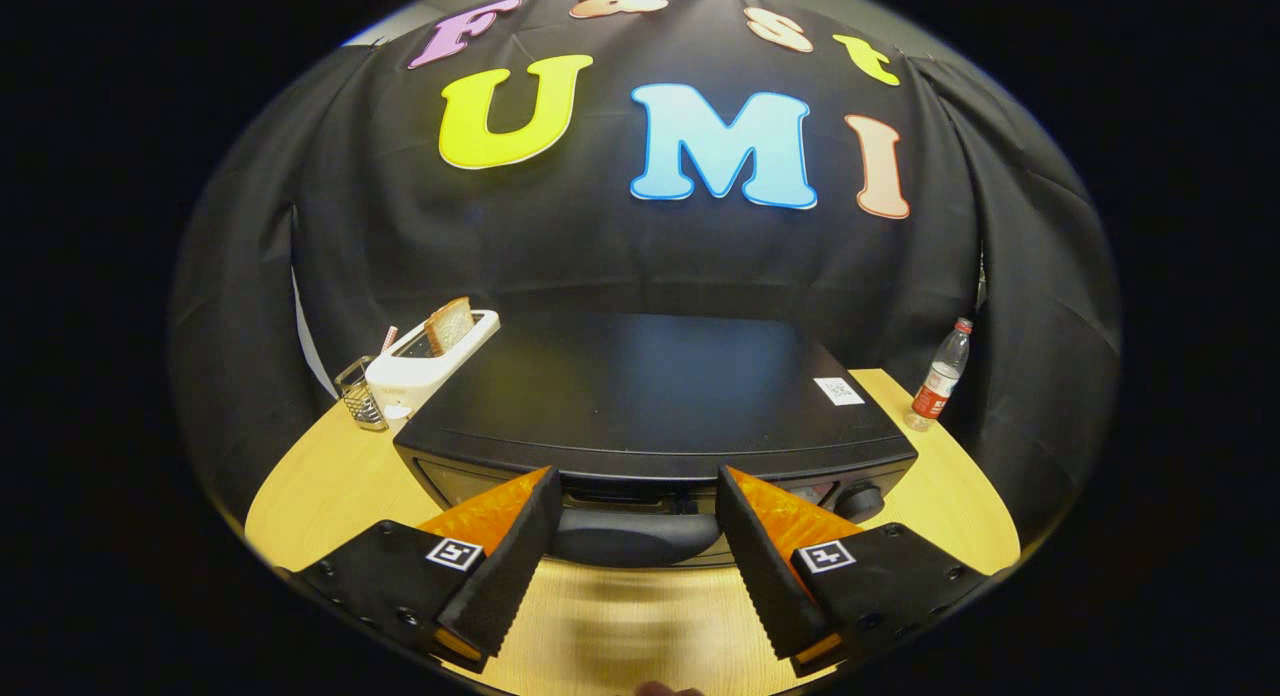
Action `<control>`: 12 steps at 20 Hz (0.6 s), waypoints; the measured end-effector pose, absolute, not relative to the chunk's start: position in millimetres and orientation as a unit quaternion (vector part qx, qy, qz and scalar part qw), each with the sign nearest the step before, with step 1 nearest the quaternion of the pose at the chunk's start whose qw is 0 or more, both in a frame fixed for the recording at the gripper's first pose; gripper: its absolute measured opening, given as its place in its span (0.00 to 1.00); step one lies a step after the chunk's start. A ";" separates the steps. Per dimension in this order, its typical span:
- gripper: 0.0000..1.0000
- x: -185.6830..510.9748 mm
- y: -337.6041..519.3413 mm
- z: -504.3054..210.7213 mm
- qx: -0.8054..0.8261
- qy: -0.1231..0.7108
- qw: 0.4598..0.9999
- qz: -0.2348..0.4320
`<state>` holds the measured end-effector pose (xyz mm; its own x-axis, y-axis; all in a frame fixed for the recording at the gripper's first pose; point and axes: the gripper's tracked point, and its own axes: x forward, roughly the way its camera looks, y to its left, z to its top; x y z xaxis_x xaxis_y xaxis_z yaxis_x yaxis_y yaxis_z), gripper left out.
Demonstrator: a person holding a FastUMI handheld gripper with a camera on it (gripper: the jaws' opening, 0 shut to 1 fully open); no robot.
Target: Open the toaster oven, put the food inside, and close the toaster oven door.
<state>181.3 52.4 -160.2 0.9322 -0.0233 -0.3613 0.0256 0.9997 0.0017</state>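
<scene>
A black toaster oven sits on the wooden table just ahead of me, seen from above its top. Its door looks shut, with a dark rounded handle along the door's upper front. My gripper is open, its two fingers standing on either side of that handle without touching it. A slice of toast stands upright in a white pop-up toaster beyond the oven's left rear corner.
A clear cup holding straws stands left of the white toaster. A plastic bottle with a red label stands at the oven's right rear. A control knob is on the oven's front right. Bare wooden table lies below the fingers.
</scene>
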 end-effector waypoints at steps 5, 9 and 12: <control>0.98 178.8 52.9 -164.0 0.011 0.194 0.981 -0.018; 0.98 171.6 54.5 -166.1 0.009 0.209 0.978 -0.017; 0.98 162.1 55.1 -170.6 0.012 0.214 0.977 -0.014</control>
